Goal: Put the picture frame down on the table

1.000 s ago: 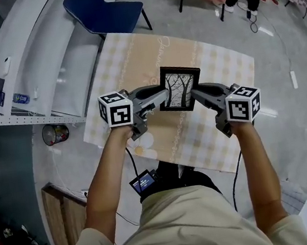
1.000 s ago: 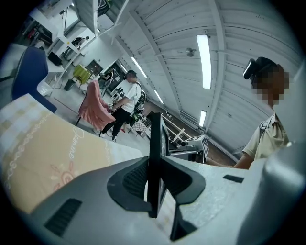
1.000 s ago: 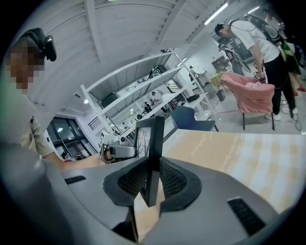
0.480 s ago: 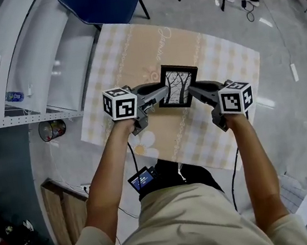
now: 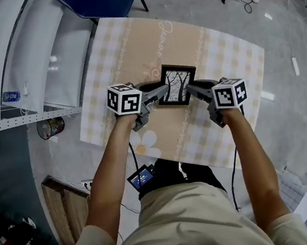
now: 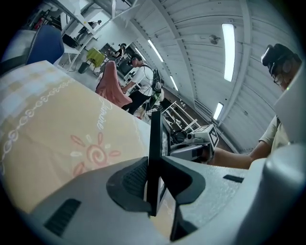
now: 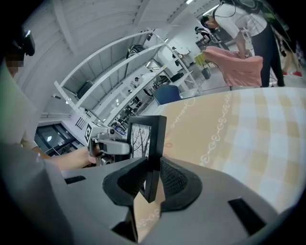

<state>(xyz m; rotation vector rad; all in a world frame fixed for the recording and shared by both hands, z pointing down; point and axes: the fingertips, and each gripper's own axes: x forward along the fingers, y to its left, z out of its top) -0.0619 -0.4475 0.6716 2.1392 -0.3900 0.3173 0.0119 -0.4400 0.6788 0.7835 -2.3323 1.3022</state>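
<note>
Both tools [image 5: 163, 92] [image 5: 190, 88] clamp picture frame [image 5: 177, 84] edges.

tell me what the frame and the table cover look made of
Frame: black, matte, square-edged moulding, likely painted wood or plastic. Table cover: flat sheet printed with checks and swirls, probably vinyl or cloth; the look leaves it open.

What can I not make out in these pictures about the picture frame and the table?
- Head view: whether the picture frame touches the table; the steep downward look shows no gap.
- Left gripper view: the frame's picture; it stands nearly edge-on.
- All views: the frame's back, turned away.
</note>
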